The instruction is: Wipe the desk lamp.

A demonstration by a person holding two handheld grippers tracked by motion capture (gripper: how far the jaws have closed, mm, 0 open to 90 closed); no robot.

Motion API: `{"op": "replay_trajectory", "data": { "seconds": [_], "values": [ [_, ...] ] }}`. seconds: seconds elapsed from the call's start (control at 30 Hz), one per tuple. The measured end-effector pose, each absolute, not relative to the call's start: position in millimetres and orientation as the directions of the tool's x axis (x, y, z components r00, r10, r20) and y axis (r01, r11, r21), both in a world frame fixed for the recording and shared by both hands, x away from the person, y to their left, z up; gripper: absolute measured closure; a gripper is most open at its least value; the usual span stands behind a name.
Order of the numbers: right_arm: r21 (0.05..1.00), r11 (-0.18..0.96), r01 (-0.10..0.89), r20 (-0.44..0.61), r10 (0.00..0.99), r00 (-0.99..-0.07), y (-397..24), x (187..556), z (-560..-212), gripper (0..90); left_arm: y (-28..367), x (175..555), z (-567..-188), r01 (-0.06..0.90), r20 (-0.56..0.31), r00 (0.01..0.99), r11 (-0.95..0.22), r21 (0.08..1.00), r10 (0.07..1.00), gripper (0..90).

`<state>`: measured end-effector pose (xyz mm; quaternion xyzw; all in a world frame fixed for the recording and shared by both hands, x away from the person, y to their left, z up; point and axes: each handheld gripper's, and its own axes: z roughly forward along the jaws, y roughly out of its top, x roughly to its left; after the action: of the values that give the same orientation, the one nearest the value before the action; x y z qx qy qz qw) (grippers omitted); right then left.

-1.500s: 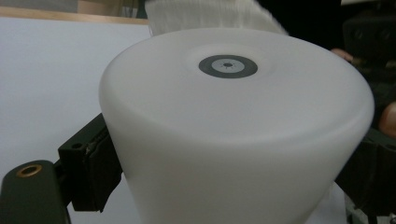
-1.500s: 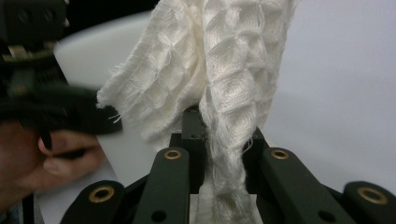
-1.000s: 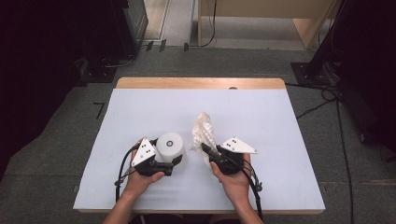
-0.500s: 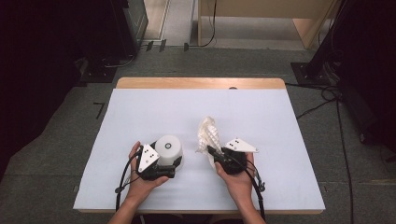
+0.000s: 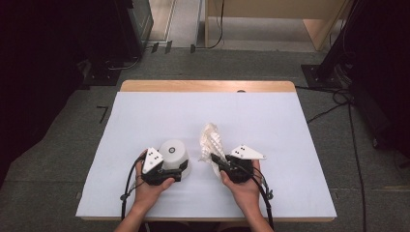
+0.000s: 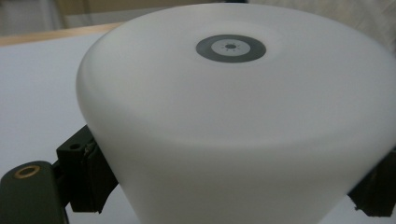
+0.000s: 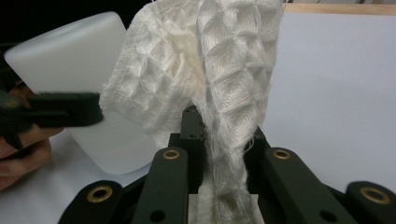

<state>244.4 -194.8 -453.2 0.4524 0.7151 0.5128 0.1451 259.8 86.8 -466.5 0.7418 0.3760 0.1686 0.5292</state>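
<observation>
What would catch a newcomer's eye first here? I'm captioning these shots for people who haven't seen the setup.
A white cone-shaped lamp with a grey button on top stands at the table's near left, clamped between the jaws of the left gripper. Just to its right, the right gripper pinches a crumpled white waffle-weave cloth. Both lie on a pale sheet covering the table.

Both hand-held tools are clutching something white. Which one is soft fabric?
The waffle-weave cloth, pinched in the right gripper. It is crumpled and textured; the left gripper holds a smooth, hard-looking white lamp instead.
</observation>
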Motion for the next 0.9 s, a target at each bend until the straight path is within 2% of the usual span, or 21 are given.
{"op": "replay_trajectory", "data": {
  "seconds": [0.03, 0.1, 0.27, 0.37, 0.57, 0.77, 0.9],
  "values": [
    [0.863, 0.063, 0.501, 0.261, 0.794, -0.549, -194, 244, -453, 78.3, 93, 262, -463, 0.394, -0.213, 0.698, -0.118, 0.911, 0.684, 8.6],
    [0.864, 0.071, 0.498, 0.250, 0.799, -0.548, -189, 243, -454, 78.6, 98, 263, -455, 0.389, -0.264, 0.749, -0.081, 0.918, 0.607, 8.6],
    [0.864, 0.140, 0.484, 0.136, 0.861, -0.491, -174, 240, -455, 78.7, 102, 263, -447, 0.390, -0.307, 0.792, -0.050, 0.920, 0.527, 8.6],
    [0.868, 0.158, 0.471, 0.123, 0.850, -0.512, -165, 238, -455, 78.6, 95, 262, -451, 0.384, -0.272, 0.803, -0.113, 0.916, 0.530, 8.6],
    [0.889, 0.121, 0.441, 0.204, 0.757, -0.621, -160, 233, -449, 78.6, 85, 265, -460, 0.410, -0.269, 0.806, -0.169, 0.896, 0.528, 8.6],
    [0.902, 0.062, 0.426, 0.247, 0.737, -0.629, -163, 231, -439, 78.6, 78, 263, -463, 0.402, -0.248, 0.821, -0.211, 0.891, 0.515, 8.7],
    [0.903, 0.053, 0.427, 0.254, 0.736, -0.627, -164, 232, -437, 78.6, 79, 263, -461, 0.392, -0.241, 0.819, -0.199, 0.898, 0.521, 8.7]
  ]
}}
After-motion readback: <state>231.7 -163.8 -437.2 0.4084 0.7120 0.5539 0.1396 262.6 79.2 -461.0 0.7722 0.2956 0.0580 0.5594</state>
